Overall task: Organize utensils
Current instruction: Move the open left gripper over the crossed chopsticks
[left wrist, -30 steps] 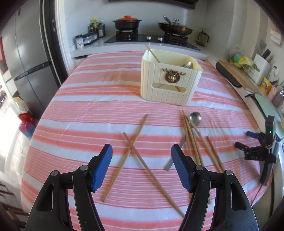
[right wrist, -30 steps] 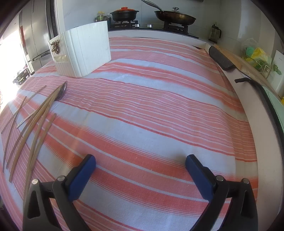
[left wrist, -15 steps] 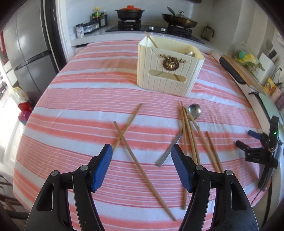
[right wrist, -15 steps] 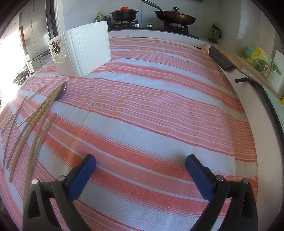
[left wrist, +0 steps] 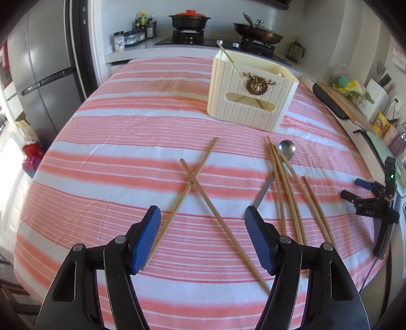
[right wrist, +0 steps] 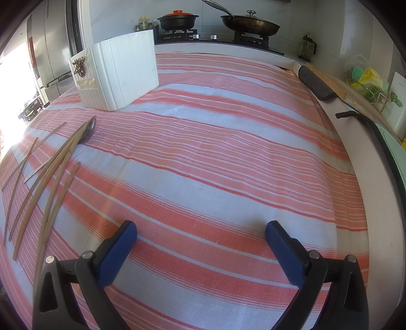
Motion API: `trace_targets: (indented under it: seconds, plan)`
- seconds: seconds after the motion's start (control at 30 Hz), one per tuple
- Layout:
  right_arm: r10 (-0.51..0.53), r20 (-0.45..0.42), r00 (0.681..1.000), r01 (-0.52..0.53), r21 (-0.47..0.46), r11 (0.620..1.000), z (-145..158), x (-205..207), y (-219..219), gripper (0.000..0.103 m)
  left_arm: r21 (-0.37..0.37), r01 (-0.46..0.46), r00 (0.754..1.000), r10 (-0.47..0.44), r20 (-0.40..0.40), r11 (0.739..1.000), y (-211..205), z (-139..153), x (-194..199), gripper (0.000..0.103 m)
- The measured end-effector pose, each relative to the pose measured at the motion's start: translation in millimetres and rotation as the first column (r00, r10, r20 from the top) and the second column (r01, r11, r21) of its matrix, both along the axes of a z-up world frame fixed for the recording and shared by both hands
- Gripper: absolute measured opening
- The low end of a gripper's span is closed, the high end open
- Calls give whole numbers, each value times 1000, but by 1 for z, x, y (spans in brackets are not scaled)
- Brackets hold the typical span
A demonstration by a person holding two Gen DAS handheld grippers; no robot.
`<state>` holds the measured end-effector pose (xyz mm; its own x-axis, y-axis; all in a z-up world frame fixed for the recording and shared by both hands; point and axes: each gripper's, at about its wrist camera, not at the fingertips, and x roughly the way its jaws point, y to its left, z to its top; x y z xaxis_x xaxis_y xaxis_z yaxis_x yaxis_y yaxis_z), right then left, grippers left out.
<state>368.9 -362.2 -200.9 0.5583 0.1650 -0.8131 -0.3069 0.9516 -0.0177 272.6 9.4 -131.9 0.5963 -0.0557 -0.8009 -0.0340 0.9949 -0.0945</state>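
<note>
A cream utensil holder (left wrist: 250,95) stands on the striped table with a chopstick (left wrist: 225,53) and a spoon in it; it also shows in the right wrist view (right wrist: 119,76). Two crossed chopsticks (left wrist: 200,187) lie in front of my left gripper (left wrist: 203,218), which is open and empty above them. To their right lie several more chopsticks (left wrist: 289,193) over a metal spoon (left wrist: 285,149). My right gripper (right wrist: 200,233) is open and empty low over bare cloth, with the chopsticks (right wrist: 50,177) and the spoon (right wrist: 88,129) far to its left. The right gripper also shows in the left wrist view (left wrist: 355,190).
A stove with a black pot (left wrist: 189,20) and a pan (left wrist: 256,34) is behind the table. A fridge (left wrist: 43,76) stands at the left. A counter with a cutting board (left wrist: 347,106) and clutter runs along the table's right edge.
My left gripper has drawn back and risen, so the holder and the utensils look farther away. The right gripper has not moved.
</note>
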Motion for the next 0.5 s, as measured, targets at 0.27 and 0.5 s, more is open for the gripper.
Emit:
trace_targets:
  seconds: [0.27, 0.5]
  plan:
    - [0, 0, 1000, 0, 0, 1000, 0, 0, 0, 103, -26, -60, 997, 59, -40, 998, 1, -8, 5, 71]
    - [0, 0, 1000, 0, 0, 1000, 0, 0, 0, 103, 8, -54, 996, 54, -65, 999, -20, -9, 13, 71]
